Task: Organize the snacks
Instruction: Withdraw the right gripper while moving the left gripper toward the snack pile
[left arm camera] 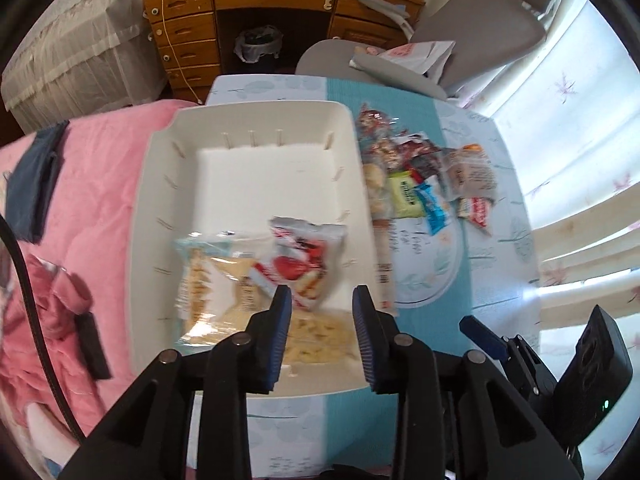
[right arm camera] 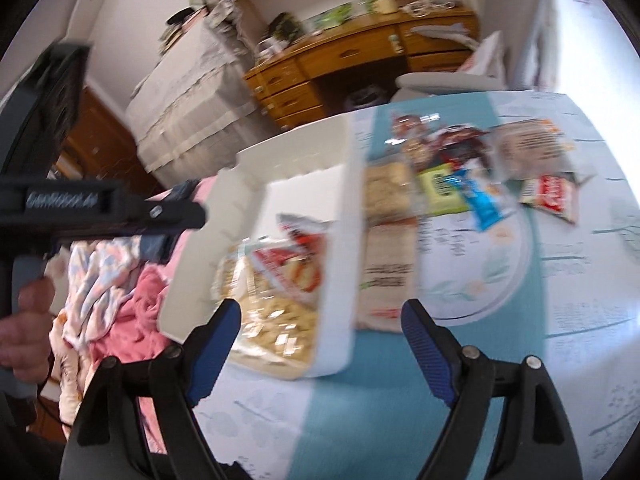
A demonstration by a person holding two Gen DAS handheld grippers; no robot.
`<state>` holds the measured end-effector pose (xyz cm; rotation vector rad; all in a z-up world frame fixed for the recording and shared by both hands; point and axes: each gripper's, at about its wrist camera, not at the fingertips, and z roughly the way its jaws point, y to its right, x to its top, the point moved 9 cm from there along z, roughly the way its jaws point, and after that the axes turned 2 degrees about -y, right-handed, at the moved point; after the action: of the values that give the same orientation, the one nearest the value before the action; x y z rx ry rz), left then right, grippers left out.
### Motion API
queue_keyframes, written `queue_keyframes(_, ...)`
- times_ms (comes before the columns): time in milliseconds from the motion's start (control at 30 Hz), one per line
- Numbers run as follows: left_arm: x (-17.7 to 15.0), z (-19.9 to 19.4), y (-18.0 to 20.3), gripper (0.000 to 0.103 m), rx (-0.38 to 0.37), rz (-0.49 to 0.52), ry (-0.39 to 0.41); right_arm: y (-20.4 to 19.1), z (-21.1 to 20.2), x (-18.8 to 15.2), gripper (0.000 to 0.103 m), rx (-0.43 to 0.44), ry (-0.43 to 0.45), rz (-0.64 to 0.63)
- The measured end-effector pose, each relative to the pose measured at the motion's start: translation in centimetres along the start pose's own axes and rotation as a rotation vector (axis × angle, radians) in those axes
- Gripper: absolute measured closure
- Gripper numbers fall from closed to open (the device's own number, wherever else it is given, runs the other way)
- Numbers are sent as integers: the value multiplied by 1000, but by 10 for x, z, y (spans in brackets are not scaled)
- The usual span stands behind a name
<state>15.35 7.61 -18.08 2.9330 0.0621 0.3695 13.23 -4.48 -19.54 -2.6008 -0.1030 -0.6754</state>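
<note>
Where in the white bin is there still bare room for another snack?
The far half of the white bin is bare, between its back wall and the strawberry packet. The near end is crowded: that packet overlaps the cracker pack and a banana-chip bag.

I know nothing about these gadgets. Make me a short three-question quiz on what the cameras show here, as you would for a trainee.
1. True or false: the white bin holds no snacks yet.
2. Which side of the bin, as the left wrist view shows it, does the loose pile of snacks lie on? A) left B) right C) inside it
3. Fill in: both the left claw and the right claw are ___, with nothing between their fingers.

Key
1. False: a red-and-white packet and a clear cracker bag already lie in it.
2. B, on the table beside the bin.
3. open
</note>
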Motion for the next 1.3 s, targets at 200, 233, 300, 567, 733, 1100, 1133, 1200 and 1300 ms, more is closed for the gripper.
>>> queue_keyframes(200,-11,5,31,51,-51,-98,44,50,-25,12,20,-48,8,-8)
queue_keyframes(233,-12,7,36,48,-57,-114,47,59,-29,14,20,-58,7,-18)
queue_keyframes(300,-14,11,47,46,-58,-143,55,72,-34,16,20,-73,3,-36)
queue_keyframes(567,-8,45,104,39,-67,-201,32,130,-42,36,20,-157,16,-116)
queue_keyframes(733,6,75,129,39,-6,-214,-26,170,-32,54,20,-221,78,-137)
queue_keyframes(1100,48,148,144,38,9,-385,-34,231,20,77,20,-314,124,-63)
queue_keyframes(1133,50,153,145,36,7,-399,-36,234,23,78,20,-318,127,-57)
queue_keyframes(1200,55,167,147,35,12,-418,-46,240,33,81,20,-331,127,-46)
queue_keyframes(1300,62,183,149,35,10,-451,-59,248,42,87,20,-340,137,-23)
